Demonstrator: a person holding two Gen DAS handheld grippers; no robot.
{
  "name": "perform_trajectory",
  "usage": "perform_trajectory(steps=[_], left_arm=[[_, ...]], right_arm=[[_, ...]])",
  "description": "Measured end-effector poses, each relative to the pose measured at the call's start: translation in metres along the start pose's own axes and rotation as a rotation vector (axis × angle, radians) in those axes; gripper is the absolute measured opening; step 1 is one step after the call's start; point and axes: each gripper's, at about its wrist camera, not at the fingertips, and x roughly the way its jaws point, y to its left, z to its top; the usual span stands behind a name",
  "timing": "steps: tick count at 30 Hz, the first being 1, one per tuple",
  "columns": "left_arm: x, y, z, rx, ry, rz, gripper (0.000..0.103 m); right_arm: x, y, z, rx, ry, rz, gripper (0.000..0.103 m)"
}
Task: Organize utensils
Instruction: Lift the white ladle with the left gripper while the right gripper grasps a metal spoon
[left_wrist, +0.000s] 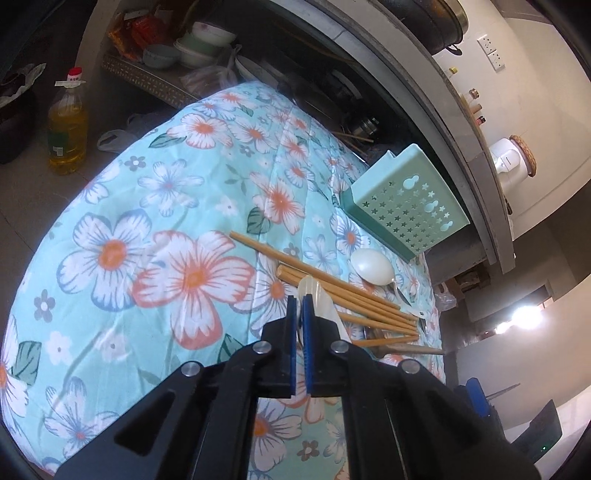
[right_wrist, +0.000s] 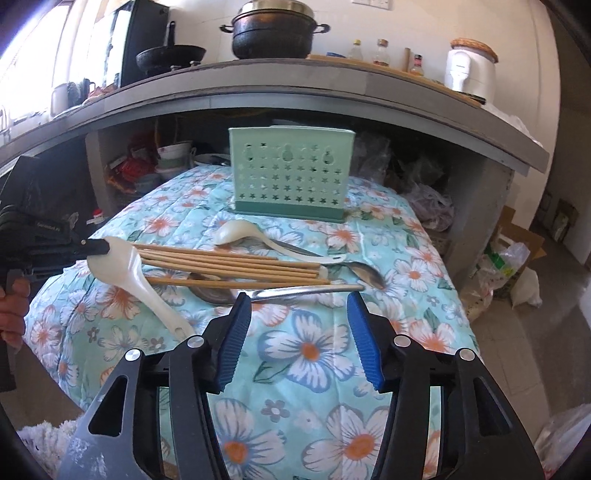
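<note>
Holder (right_wrist: 291, 173) stands upright at the far edge of the cloth (right_wrist: 306, 354), beyond the chopsticks (right_wrist: 229, 264). The left gripper (left_wrist: 300, 304) is clamped on a white spoon (right_wrist: 122, 267), handle slanting down. The right gripper (right_wrist: 297, 314) hangs half open, empty, nearer the metal spoon (right_wrist: 295, 292).

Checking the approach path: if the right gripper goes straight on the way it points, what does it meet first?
Most likely the metal spoon lying crosswise just past the open, empty jaws of the right gripper. Behind it come the chopsticks, then the green utensil holder. Depth is hard to judge through the fisheye.
</note>
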Motion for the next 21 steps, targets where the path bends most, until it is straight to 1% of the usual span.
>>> perform_trajectory(steps=[2,4,5,7,10,14,16,21], left_arm=[[-0.005,0.005,0.004,-0.002,-0.021,0.007,0.002],[-0.009,0.012,0.008,-0.016,-0.03,0.001,0.002],[-0.011,0.016,0.009,-0.026,-0.032,-0.006,0.002],[-0.016,0.021,0.012,-0.04,-0.036,-0.025,0.002],[-0.025,0.027,0.013,-0.043,-0.04,-0.055,0.002],[-0.034,0.034,0.012,-0.032,-0.036,-0.074,0.002],[-0.036,0.037,0.01,-0.031,-0.037,-0.072,0.002],[-0.035,0.045,0.007,-0.043,-0.027,-0.069,0.002]], right_arm=[[0.008,0.011,0.003,-0.044,0.02,0.056,0.047],[0.02,0.02,0.005,-0.07,0.063,0.125,0.04],[0.027,0.025,0.006,-0.076,0.09,0.158,0.038],[0.041,0.033,0.007,-0.078,0.145,0.226,0.028],[0.058,0.043,0.01,-0.078,0.199,0.294,0.021],[0.076,0.053,0.017,-0.075,0.255,0.347,0.021],[0.086,0.057,0.018,-0.08,0.283,0.348,0.021],[0.1,0.059,0.028,-0.074,0.294,0.349,0.021]])
